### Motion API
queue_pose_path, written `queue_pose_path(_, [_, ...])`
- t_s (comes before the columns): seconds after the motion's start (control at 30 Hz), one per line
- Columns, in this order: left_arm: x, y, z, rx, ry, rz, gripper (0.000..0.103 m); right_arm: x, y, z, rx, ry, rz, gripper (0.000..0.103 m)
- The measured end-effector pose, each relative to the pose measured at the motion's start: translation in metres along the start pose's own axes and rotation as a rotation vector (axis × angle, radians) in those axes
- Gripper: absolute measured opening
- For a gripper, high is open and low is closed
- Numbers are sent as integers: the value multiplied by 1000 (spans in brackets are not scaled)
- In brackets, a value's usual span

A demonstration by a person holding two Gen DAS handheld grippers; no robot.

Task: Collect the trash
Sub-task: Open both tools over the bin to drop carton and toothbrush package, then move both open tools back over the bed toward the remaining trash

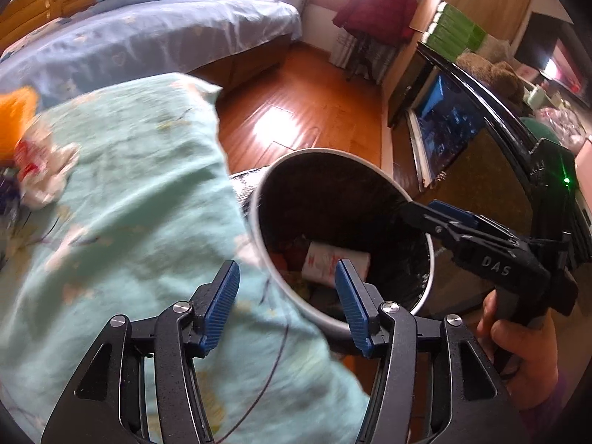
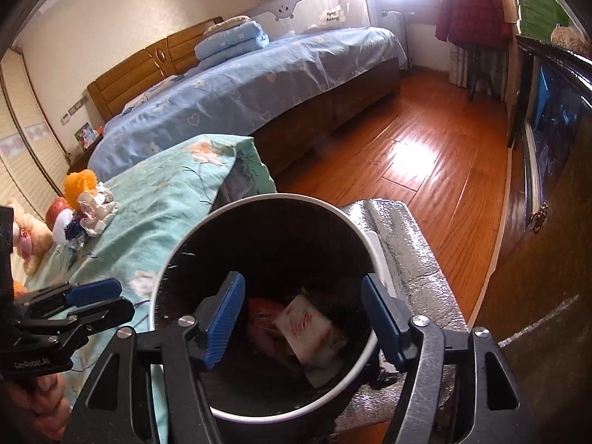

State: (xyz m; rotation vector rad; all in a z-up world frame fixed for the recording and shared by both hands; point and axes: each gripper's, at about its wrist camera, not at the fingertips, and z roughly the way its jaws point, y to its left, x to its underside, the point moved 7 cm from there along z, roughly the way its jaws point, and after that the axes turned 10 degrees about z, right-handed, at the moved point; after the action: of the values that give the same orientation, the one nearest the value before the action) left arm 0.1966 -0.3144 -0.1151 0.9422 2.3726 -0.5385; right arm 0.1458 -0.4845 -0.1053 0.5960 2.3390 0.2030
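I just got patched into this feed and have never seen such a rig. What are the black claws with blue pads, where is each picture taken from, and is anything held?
Each claw is a hand-held gripper, with no robot arm; a person's hand grips one handle. Each picture comes from a camera on one gripper, looking along its jaws. The left gripper hangs above the edge of a green floral blanket, beside the trash bin. The right gripper is over the bin's mouth. Both stand open and hold nothing. A white wrapper and other scraps lie inside the bin. More crumpled trash waits on the blanket.
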Motion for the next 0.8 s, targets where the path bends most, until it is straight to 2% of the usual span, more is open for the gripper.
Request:
queue_pose_path(0.1, [13,13,-8,-22,-3,-35,56,4,10,-3,-20,-3,-3,75])
queue_pose_path(0.8, [93,135,-84,-239,-61,-293,56,54,144,17,-184,82,-153,78])
